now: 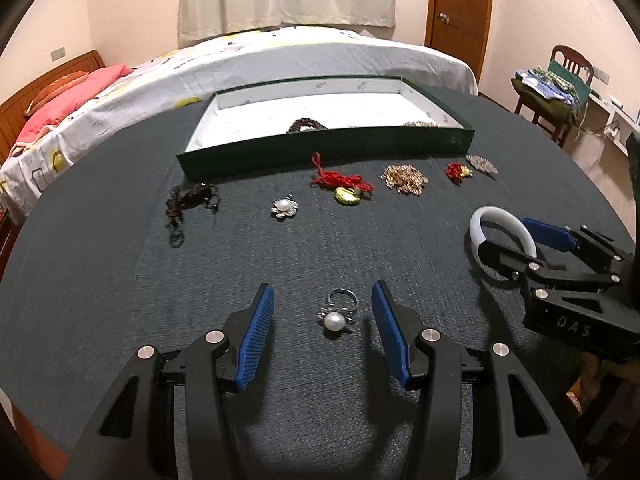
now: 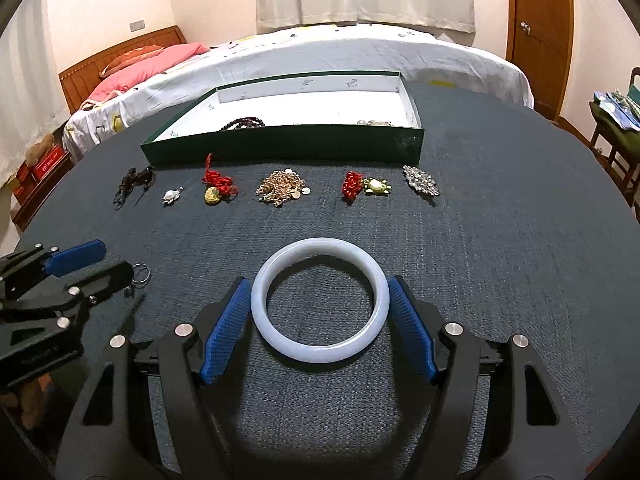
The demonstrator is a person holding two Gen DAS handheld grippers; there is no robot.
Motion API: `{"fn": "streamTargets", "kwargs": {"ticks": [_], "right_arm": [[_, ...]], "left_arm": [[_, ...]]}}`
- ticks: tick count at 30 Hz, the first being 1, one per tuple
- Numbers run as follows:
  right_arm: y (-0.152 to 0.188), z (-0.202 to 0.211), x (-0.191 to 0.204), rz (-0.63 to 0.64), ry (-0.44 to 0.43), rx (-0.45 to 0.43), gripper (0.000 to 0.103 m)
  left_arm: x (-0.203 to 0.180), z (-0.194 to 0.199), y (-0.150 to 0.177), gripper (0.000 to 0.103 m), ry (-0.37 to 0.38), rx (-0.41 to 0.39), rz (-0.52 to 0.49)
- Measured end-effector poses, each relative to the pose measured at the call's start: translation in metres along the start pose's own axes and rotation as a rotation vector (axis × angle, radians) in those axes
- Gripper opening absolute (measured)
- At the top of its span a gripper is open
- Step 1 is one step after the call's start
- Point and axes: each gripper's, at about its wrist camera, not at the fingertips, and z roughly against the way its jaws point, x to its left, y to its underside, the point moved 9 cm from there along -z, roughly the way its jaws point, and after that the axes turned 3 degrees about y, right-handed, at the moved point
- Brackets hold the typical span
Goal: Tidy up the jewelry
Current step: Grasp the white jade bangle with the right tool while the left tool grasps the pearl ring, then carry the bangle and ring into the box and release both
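A pearl ring (image 1: 336,315) lies on the dark table between the open jaws of my left gripper (image 1: 323,312), touching neither pad. A pale white bangle (image 2: 320,300) lies flat between the blue pads of my right gripper (image 2: 320,304); the pads sit just outside its rim, open. The bangle (image 1: 496,228) and right gripper (image 1: 516,240) also show in the left wrist view. The left gripper (image 2: 96,264) shows at the left of the right wrist view. A green box (image 2: 280,144) with a white inside stands at the far side, holding a dark bead bracelet (image 2: 244,123).
A row of jewelry lies before the box: a dark cord piece (image 2: 134,184), a pearl brooch (image 2: 172,195), a red cord with gold charm (image 2: 218,186), a gold chain pile (image 2: 282,188), a red cord with turtle charm (image 2: 366,186), a silver brooch (image 2: 420,181). A bed stands behind the table.
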Motion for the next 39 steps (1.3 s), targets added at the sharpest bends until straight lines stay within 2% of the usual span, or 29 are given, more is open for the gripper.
{"fn": "streamTargets", "kwargs": {"ticks": [2, 7, 13, 26, 39], "right_arm": [[0.000, 0.000, -0.001, -0.003, -0.001, 0.001, 0.069], [0.001, -0.001, 0.001, -0.005, -0.006, 0.003, 0.069], [0.002, -0.002, 0.002, -0.002, -0.006, 0.009, 0.069], [0.002, -0.003, 0.004, 0.004, -0.005, 0.008, 0.069], [-0.012, 0.000, 0.008, 0.013, -0.006, -0.017, 0.069]], "left_arm": [[-0.002, -0.003, 0.002, 0.046, -0.001, 0.012, -0.009], [-0.003, -0.009, 0.007, 0.029, 0.009, 0.039, -0.011], [-0.003, -0.011, 0.010, 0.021, 0.029, 0.046, -0.003], [-0.001, -0.008, 0.008, 0.021, 0.032, 0.033, -0.008], [0.021, 0.000, -0.014, 0.021, 0.006, -0.034, 0.025]]}}
